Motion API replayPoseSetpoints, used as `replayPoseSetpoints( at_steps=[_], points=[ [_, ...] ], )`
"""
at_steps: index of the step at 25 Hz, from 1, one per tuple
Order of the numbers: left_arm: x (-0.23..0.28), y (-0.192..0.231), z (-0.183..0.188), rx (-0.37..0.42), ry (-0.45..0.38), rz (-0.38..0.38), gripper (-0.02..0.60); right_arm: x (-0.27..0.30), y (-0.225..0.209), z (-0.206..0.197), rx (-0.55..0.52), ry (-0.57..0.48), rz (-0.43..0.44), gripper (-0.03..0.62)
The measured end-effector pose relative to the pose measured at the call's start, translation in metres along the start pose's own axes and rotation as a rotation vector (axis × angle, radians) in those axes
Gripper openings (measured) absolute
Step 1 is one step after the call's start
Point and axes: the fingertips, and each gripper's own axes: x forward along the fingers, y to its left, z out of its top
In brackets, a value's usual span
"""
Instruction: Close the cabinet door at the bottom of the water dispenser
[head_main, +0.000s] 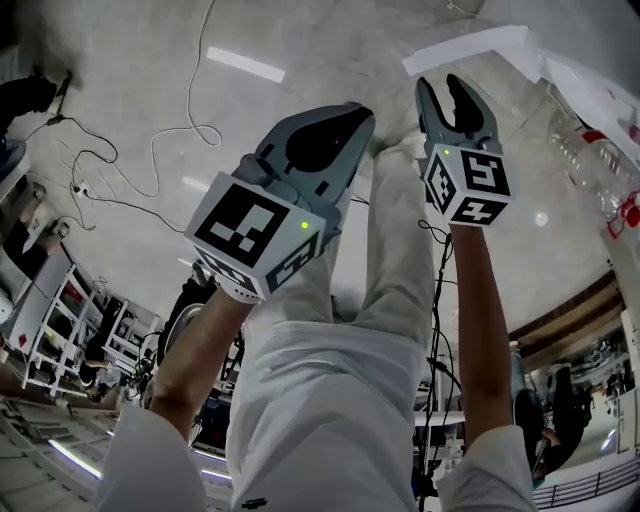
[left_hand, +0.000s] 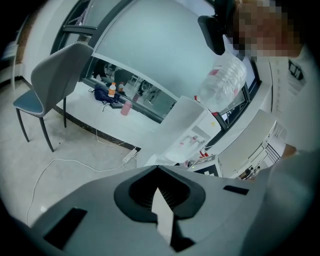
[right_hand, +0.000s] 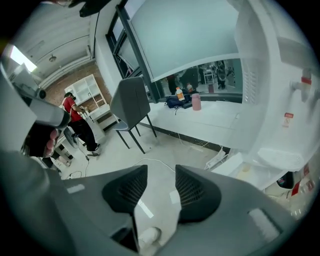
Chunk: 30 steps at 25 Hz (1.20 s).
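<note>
While both grippers point down toward the foot of the water dispenser (right_hand: 272, 85), neither touches it. The left gripper (left_hand: 157, 168) is clenched: its two dark pads meet at the tips with nothing caught between them, and only a sliver of pale floor shows behind the join. The right gripper (right_hand: 161, 169) is released, with its ribbed fingers (right_hand: 196, 189) standing apart. Only bare floor and the toe of a shoe (right_hand: 146, 236) show in the gap.

From the head view, the white cabinet door (head_main: 470, 48) stands out from the dispenser's base as a flat panel. It lies just past the right gripper's (head_main: 449, 84) tips, and whether they graze its edge cannot be told there. The right gripper view shows the door low at the dispenser's foot, off to the outer side of the right-hand finger and clear of the gap. The left gripper (head_main: 357, 122) is farther from the dispenser, on the other side of the person's white trouser legs (head_main: 330, 380). The dispenser's clear bottle (head_main: 590, 160) lies along its body, above the door.
</note>
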Motion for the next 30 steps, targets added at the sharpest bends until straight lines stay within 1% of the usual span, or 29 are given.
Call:
replayPoseSetpoints(
  at_steps=[4,8,11,14,21,30],
  points=[
    [-0.001,0.006,-0.005,-0.008,0.002,0.006,0.002,0.019,0.002,-0.019,-0.015,0.042,0.023,0.199],
    [-0.002,0.010,-0.008,-0.007,0.007,0.008,0.002,0.037,0.004,-0.031,-0.043,0.060,0.041,0.204],
    [-0.004,0.011,-0.011,-0.009,0.009,0.012,0.002,0.050,0.006,-0.041,-0.042,0.084,0.056,0.222],
    [-0.003,0.013,-0.016,-0.008,0.014,0.010,0.002,0.066,0.001,-0.056,-0.047,0.115,0.051,0.227],
    [-0.006,0.020,-0.028,-0.013,0.022,0.020,0.002,0.093,-0.010,-0.090,-0.026,0.191,0.032,0.241],
    [0.003,0.020,-0.043,-0.012,0.039,0.028,0.002,0.115,-0.021,-0.115,0.011,0.235,0.049,0.264]
  ],
)
